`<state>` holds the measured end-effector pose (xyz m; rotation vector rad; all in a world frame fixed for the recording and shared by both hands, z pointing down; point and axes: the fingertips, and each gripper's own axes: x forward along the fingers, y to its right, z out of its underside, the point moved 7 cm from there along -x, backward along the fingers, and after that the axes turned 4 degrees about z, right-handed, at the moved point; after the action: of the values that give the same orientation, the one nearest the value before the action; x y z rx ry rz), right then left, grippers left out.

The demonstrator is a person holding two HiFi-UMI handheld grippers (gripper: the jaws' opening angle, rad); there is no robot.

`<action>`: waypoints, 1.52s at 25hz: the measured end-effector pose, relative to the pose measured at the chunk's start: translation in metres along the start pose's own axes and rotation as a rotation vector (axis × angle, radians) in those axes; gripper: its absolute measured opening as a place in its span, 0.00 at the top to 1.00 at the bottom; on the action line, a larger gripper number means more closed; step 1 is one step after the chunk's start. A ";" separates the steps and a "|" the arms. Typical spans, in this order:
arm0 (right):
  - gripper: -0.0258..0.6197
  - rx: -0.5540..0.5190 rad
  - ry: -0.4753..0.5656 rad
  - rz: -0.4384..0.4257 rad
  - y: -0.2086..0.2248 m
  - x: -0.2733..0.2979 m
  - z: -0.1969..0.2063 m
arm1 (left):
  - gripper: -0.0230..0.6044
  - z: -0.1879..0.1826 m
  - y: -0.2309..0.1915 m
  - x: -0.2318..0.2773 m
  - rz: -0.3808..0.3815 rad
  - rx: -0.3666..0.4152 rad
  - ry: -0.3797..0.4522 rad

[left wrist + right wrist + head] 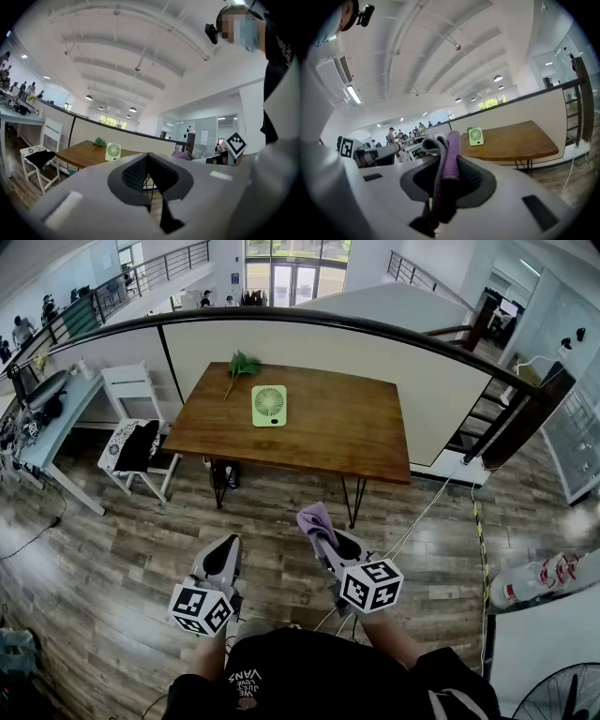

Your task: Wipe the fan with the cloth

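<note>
I see an open-plan office, upper level: wood-plank floor (pixel 112 549), a curved black railing (pixel 375 327) topping a white partition (pixel 309 345), a wooden table (pixel 328 432), a white desk (pixel 66 423) cluttered with gear, a white chair (pixel 127 388), stairs (pixel 483 413) going down, and people (pixel 391 132) at distant workstations under ceiling lights (pixel 498 78).

The fan (pixel 269 405) sits on the table (pixel 337 432), a leafy sprig (pixel 242 364) behind-left of it, and a chair (pixel 128 388) left of the table.

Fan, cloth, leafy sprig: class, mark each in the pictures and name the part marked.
fan (pixel 269 404), head view, centre of its round grille.
cloth (pixel 451 154), right gripper view, its upright purple fold.
leafy sprig (pixel 244 363), head view, its leaves.
</note>
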<state>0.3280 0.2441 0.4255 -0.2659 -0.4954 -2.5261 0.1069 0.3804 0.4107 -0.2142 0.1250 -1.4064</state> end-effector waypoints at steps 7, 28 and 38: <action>0.81 0.042 0.008 -0.012 0.008 0.012 -0.002 | 0.95 0.003 -0.009 0.007 -0.002 -0.004 -0.004; 0.81 0.169 0.017 0.211 -0.012 0.151 -0.020 | 0.95 -0.007 -0.182 0.082 0.189 -0.049 -0.161; 0.81 0.223 0.053 0.328 -0.037 0.202 -0.025 | 0.94 -0.019 -0.251 0.113 0.327 -0.032 -0.224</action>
<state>0.1372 0.1667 0.4500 -0.1796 -0.6494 -2.1338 -0.1207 0.2304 0.4529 -0.3600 -0.0034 -1.0482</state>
